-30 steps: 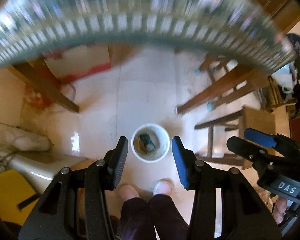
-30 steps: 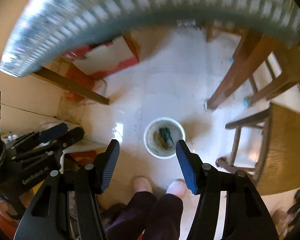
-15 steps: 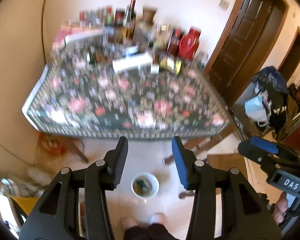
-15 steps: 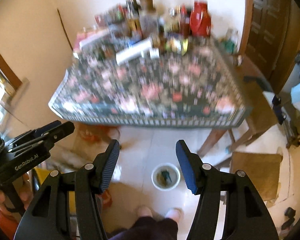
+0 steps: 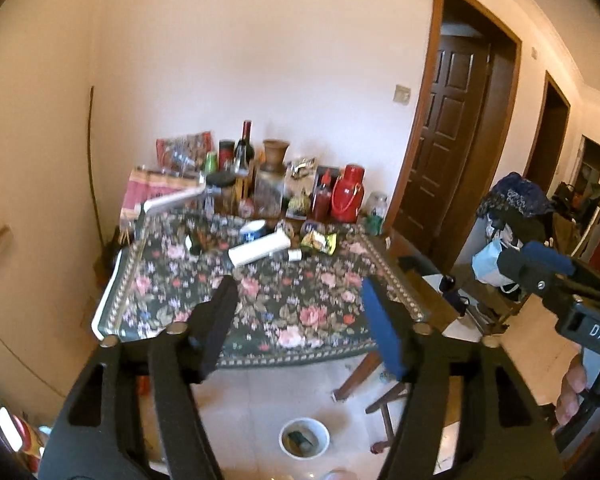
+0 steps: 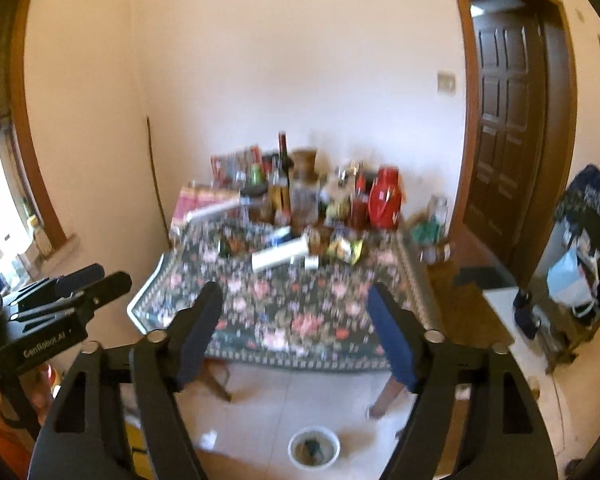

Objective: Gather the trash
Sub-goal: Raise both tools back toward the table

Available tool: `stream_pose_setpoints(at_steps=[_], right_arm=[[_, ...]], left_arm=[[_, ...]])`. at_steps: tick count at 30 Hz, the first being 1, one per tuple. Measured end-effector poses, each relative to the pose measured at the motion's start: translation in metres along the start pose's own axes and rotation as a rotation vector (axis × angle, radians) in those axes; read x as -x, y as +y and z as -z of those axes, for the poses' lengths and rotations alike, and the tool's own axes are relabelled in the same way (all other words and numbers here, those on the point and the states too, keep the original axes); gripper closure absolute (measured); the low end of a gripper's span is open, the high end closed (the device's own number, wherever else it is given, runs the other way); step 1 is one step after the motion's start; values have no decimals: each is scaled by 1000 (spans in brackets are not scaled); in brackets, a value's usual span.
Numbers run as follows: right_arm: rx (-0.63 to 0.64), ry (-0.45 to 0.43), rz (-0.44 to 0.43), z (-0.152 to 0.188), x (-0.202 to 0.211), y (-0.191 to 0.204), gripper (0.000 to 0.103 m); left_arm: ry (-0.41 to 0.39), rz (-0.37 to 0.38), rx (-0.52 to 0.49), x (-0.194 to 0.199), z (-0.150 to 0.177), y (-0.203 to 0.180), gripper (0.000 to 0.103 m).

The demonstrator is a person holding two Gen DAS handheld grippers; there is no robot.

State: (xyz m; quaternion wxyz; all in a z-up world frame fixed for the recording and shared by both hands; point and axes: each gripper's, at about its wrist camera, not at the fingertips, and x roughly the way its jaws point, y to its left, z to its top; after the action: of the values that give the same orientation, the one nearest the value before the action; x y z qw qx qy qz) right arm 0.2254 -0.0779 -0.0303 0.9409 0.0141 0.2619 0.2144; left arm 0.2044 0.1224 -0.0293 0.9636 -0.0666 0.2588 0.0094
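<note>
A white bucket with some trash in it stands on the tiled floor in front of a table with a floral cloth; it also shows in the right wrist view. On the table lie a white tube, a yellow-green snack wrapper and other small litter. My left gripper is open and empty, held well above and before the table. My right gripper is open and empty too, at a similar distance from the table.
Bottles, jars and a red thermos crowd the table's far side by the wall. A wooden chair stands right of the bucket. A dark wooden door and a rack with clothes and bags are on the right.
Both grippers have tilted up from looking straight down at the bucket and floor to facing the table and wall. The bucket has dropped to the bottom of both views. Both stay open.
</note>
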Motion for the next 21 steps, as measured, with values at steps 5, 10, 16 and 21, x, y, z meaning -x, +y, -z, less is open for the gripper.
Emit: stream_pose_setpoints(at_steps=[5, 10, 16, 21], right_arm=[[1, -57, 13, -12, -6, -6, 4], [-1, -62, -13, -17, -19, -22, 4], [-25, -104, -51, -36, -49, -57, 0], [-2, -90, -101, -60, -82, -84, 0]], left_arm=[[-39, -14, -48, -6, -13, -9, 20], [-54, -32, -58, -32, -26, -20, 15], [-55, -71, -50, -81, -51, -35, 15], [-48, -101, -17, -132, -81, -53, 15]])
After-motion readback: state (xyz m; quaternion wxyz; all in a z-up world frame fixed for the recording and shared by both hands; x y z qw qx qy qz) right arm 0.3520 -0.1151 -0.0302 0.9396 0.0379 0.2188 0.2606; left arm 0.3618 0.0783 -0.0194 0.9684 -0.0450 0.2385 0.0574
